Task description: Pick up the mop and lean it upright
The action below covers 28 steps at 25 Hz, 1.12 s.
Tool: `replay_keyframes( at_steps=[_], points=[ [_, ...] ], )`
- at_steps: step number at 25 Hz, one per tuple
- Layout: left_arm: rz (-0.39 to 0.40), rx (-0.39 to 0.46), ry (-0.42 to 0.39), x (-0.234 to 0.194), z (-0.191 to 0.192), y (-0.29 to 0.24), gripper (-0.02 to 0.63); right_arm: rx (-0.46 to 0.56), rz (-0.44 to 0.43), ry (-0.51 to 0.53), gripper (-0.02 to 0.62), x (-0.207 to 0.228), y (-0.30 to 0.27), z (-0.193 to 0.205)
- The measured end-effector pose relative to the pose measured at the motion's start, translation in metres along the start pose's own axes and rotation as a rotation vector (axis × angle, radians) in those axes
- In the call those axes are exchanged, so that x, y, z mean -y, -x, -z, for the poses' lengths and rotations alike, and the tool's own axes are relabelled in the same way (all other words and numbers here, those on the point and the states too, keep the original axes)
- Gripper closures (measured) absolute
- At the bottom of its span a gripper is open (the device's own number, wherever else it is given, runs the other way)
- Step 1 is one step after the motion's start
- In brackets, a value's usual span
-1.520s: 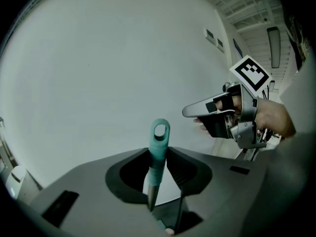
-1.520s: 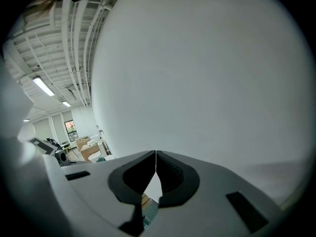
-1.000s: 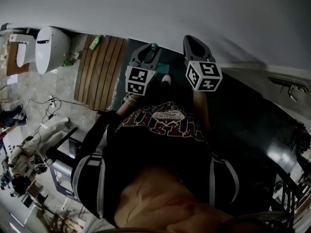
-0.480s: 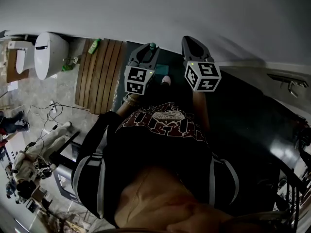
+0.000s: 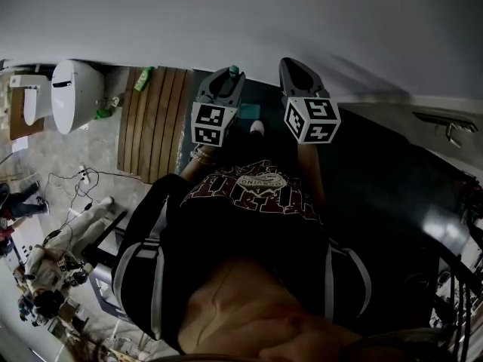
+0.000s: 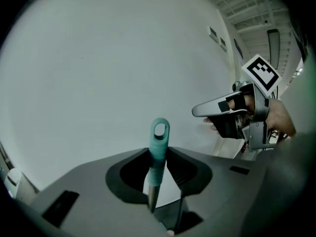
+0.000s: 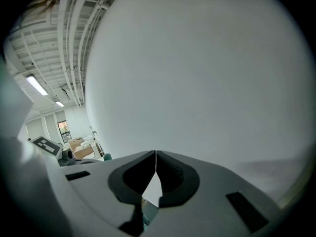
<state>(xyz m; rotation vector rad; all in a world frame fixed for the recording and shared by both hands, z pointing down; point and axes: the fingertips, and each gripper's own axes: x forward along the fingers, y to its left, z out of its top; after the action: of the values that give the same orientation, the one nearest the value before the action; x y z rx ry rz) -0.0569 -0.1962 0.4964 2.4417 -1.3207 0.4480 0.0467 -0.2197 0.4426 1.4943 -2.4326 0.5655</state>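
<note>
The left gripper (image 6: 158, 150) is clenched on the mop (image 6: 159, 136): the handle stands upright between the jaws, its shaft pinched by the dark pads, and its teal end with the hanging hole pokes up above the jaw tips. In the head view that teal tip shows just past the left gripper's nose, close to the white wall (image 5: 241, 13); whether it touches the wall cannot be told. The right gripper (image 7: 156, 155) is clenched on nothing, its jaws meeting in a thin line with only the wall beyond them. It is held up just beside the left one, apart from the mop, both aimed at the wall, their marker cubes facing the head camera. The left gripper view shows a hand (image 6: 279, 120) holding the right gripper off to one side. On the floor to the person's left lie a wooden slat mat (image 5: 155, 115) and, beyond it, a white toilet (image 5: 72, 93), with a green bottle (image 5: 143, 79) at the mat's far end.
</note>
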Motion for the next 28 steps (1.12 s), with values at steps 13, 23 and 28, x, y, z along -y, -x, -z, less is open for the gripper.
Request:
replay_keyframes(
  at_steps=[13,23,28],
  points=[
    [0.006,-0.007,-0.009,-0.018,-0.012,-0.037,0.454,0.006,0.050,-0.030,0.577,0.023,-0.004,-0.003],
    [0.001,-0.012,-0.022,-0.031,-0.021,-0.068,0.454,-0.006,0.057,-0.039,0.577,0.031,-0.006,0.001],
    [-0.006,-0.014,-0.025,-0.041,-0.022,-0.076,0.454,-0.017,0.055,-0.033,0.577,0.031,-0.006,0.003]
  ],
)
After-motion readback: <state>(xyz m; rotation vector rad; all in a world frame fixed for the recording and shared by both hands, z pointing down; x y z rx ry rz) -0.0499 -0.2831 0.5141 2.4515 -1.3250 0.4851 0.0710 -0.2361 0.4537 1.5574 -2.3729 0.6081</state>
